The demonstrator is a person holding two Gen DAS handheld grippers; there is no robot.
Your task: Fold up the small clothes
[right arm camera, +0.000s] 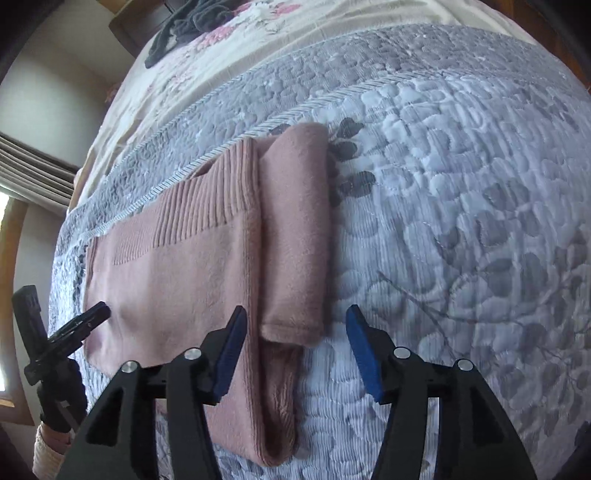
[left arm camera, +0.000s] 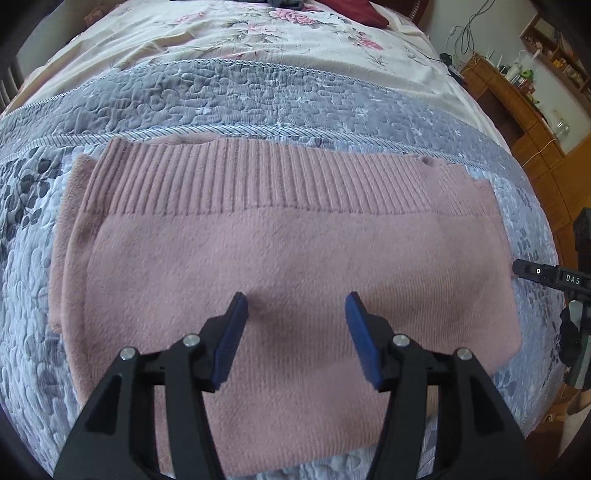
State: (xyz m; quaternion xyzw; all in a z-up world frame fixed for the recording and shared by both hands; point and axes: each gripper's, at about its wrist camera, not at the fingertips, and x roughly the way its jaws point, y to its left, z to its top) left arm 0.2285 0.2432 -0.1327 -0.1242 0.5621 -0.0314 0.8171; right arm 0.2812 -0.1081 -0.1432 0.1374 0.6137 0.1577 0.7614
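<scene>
A pink knit sweater [left arm camera: 280, 251] lies folded flat on the grey-blue quilt [left arm camera: 221, 96], its ribbed hem toward the far side. My left gripper [left arm camera: 297, 306] hovers open over the sweater's near middle with nothing between its blue pads. The right gripper's black tip [left arm camera: 524, 269] shows at the sweater's right edge. In the right wrist view the sweater [right arm camera: 177, 280] has a folded sleeve [right arm camera: 295, 240] lying along its right side. My right gripper [right arm camera: 297, 319] stands open above that sleeve's cuff end, holding nothing. The left gripper [right arm camera: 85, 321] shows at the sweater's left edge.
Beyond the quilt [right arm camera: 461, 221] lies a cream floral sheet [left arm camera: 221, 33] with a dark red cloth [left arm camera: 354, 11] and dark clothes [right arm camera: 192, 22] at the far end. Wooden furniture [left arm camera: 517, 107] with cables stands right of the bed. A gloved hand [right arm camera: 62, 402] holds the left gripper.
</scene>
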